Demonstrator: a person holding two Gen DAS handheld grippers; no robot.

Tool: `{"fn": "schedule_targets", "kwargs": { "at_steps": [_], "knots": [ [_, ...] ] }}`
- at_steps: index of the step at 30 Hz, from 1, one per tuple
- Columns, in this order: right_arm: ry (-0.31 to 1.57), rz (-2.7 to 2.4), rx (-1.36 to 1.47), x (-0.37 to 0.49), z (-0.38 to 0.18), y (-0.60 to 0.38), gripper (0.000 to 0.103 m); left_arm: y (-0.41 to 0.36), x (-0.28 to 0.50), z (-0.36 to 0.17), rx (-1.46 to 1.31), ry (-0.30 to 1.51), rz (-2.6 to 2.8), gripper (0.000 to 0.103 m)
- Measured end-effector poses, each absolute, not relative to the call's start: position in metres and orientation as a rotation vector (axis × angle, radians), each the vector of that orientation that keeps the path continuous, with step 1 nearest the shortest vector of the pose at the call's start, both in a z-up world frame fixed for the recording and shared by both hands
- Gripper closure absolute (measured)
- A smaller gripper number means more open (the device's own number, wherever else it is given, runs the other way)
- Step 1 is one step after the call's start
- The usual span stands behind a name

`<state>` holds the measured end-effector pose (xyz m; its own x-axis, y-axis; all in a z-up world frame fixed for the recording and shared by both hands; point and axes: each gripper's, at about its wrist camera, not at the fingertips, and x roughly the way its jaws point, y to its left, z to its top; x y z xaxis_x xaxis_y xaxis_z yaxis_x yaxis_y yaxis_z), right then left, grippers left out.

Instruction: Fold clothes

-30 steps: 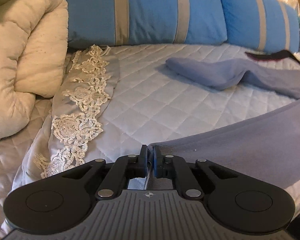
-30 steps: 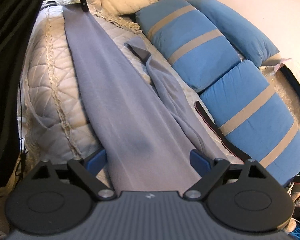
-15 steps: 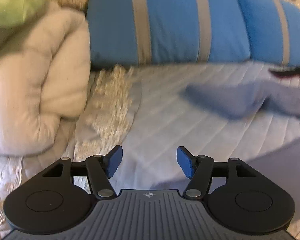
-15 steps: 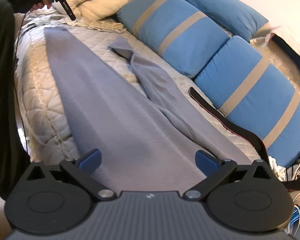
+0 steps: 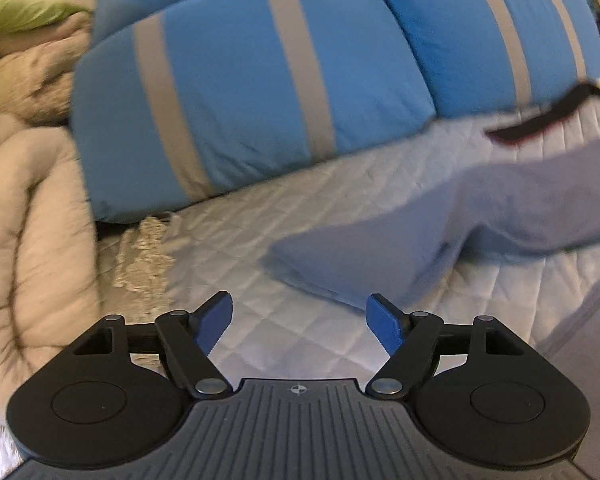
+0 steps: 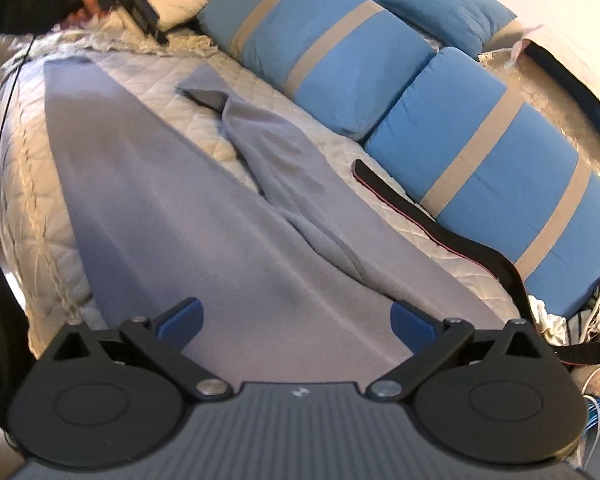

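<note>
A lavender-grey garment [image 6: 204, 216] lies spread lengthwise on the white quilted bed [image 6: 252, 92], one sleeve [image 6: 272, 148] lying loose towards the pillows. In the left wrist view the sleeve's cuff end [image 5: 364, 256] lies just ahead of my left gripper [image 5: 300, 320], which is open and empty above the quilt. My right gripper [image 6: 296, 320] is open and empty, hovering over the garment's near end. The left gripper also shows in the right wrist view [image 6: 140, 4], held in a hand at the far end of the bed.
Two blue pillows with grey stripes [image 5: 260, 92] [image 6: 488, 176] line the far side. A beige rolled comforter [image 5: 24, 240] lies at the left. A black strap [image 6: 440, 228] lies between garment and pillows. Lace trim [image 5: 144, 256] edges the quilt.
My left gripper let go of the garment's edge, opened, and moved forward towards the sleeve cuff. My right gripper stayed open and drew back a little above the garment.
</note>
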<state>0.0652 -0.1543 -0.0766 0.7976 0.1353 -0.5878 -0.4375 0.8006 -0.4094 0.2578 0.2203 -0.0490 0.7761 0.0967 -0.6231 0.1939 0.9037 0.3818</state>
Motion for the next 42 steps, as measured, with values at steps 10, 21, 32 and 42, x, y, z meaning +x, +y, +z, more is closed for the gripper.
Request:
{"fn": "schedule_targets", "kwargs": {
  "at_steps": [10, 21, 32, 42],
  "knots": [
    [0.557, 0.317, -0.517, 0.074, -0.082, -0.156, 0.0, 0.182, 0.27, -0.096, 0.556, 0.723, -0.105, 0.03],
    [0.57, 0.319, -0.5, 0.076, -0.085, -0.155, 0.0, 0.163, 0.284, -0.105, 0.624, 0.683, -0.129, 0.047],
    [0.51, 0.346, -0.56, 0.092, -0.074, -0.132, 0.001, 0.145, 0.274, -0.102, 0.787, 0.569, -0.122, 0.098],
    [0.432, 0.419, -0.697, 0.167, -0.076, -0.054, 0.017, 0.152, 0.264, -0.085, 0.812, 0.386, -0.133, 0.099]
  ]
}}
